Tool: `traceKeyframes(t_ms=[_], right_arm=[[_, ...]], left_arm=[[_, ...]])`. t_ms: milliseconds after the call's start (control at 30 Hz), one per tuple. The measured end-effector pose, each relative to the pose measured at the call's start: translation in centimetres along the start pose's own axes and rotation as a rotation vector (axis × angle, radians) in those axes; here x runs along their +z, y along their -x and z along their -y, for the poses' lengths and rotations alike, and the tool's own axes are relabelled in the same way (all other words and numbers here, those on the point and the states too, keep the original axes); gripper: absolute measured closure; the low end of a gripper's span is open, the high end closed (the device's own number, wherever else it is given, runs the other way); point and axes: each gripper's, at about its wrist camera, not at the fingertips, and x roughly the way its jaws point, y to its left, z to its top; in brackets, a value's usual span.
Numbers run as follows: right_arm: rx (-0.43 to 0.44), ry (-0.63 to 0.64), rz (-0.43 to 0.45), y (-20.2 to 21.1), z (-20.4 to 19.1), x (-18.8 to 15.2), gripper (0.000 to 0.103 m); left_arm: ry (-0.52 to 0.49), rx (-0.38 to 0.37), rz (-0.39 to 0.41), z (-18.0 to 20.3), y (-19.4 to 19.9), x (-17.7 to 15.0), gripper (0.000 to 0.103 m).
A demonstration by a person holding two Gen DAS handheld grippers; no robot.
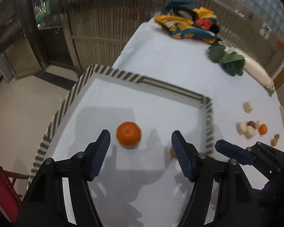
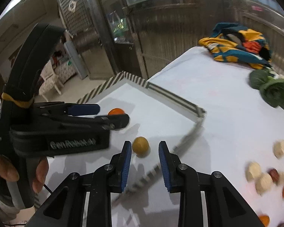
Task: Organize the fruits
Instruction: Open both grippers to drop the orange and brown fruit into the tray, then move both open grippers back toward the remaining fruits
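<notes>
Two fruits lie in the shallow white tray with a black-and-white striped rim: a round orange tangerine and a small yellow-brown ball-shaped fruit. In the left wrist view that small fruit is almost wholly hidden behind one blue pad. The left gripper stands released, jaws wide, with the tangerine lying free on the tray floor just ahead of them, nearer the left pad. The right gripper has its jaws parted a little and holds nothing; the yellow-brown fruit sits just beyond its tips, apart from both pads.

Motion blur smears the loose pile of pale and orange pieces on the white tablecloth beside the tray, so I cannot tell what each is; some are cut off at the edge. A green leafy vegetable and a crumpled yellow-and-teal cloth lie farther back. Behind the table run ribbed metal doors and a glass-block window; a red chair shows partly at the left.
</notes>
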Motion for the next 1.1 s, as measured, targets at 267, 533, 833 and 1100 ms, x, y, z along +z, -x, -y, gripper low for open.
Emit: traceKeyframes(t_ms=[267, 533, 833, 1100], right_arm=[[0.006, -0.104, 0.123, 6.5, 1.2, -3.5, 0.072], [-0.057, -0.186, 0.187, 12.2, 3.5, -7.9, 0.067], [-0.18, -0.259, 0.205, 16.7, 7.4, -13.4, 0.067], [-0.249, -0.338, 0.186, 18.3, 11.0, -17.1, 0.067]], left_arm=[[-0.083, -0.084, 0.064, 5.1, 4.0, -2.9, 0.035], [-0.134, -0.149, 0.071, 9.7, 5.2, -5.5, 0.035], [-0.199, -0.186, 0.027, 14.5, 3.9, -7.9, 0.035], [-0.228, -0.197, -0.001, 17.4, 2.5, -8.7, 0.035]])
